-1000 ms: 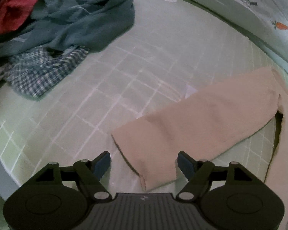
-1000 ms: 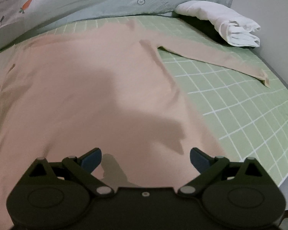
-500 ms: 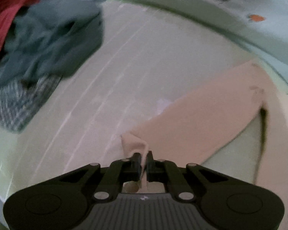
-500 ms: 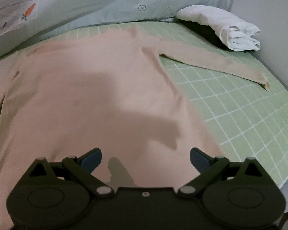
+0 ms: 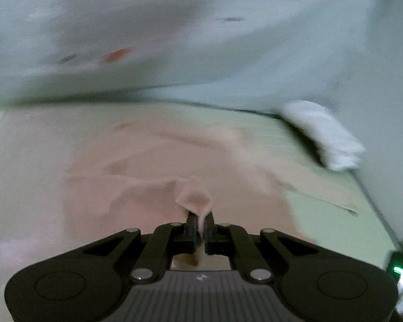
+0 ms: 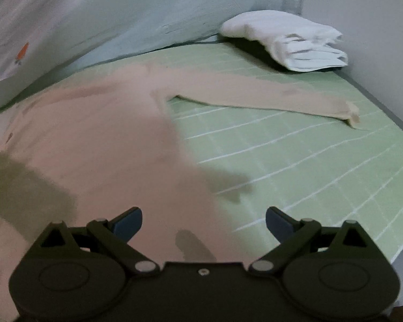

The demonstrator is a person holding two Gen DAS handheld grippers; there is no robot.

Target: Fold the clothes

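Sleeve cuff [image 5: 194,198] is pinched thinly by left gripper [image 5: 200,226]; slip likely. Right gripper [image 6: 203,221] fingers are spread, empty, above sweater [image 6: 99,139].

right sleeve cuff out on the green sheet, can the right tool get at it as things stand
Probably yes. The right tool is open and holds nothing, and the sleeve cuff lies flat on bare green sheet with nothing between them. The folded white cloth sits apart, behind it.

Left gripper [image 5: 199,225]: matte black linkage arms, silver pivot screws, ribbed grey centre plate (small pale logo on it).
Right gripper [image 6: 203,221]: same black body, round embossed discs, blue pads [image 6: 127,221] on the fingertips.
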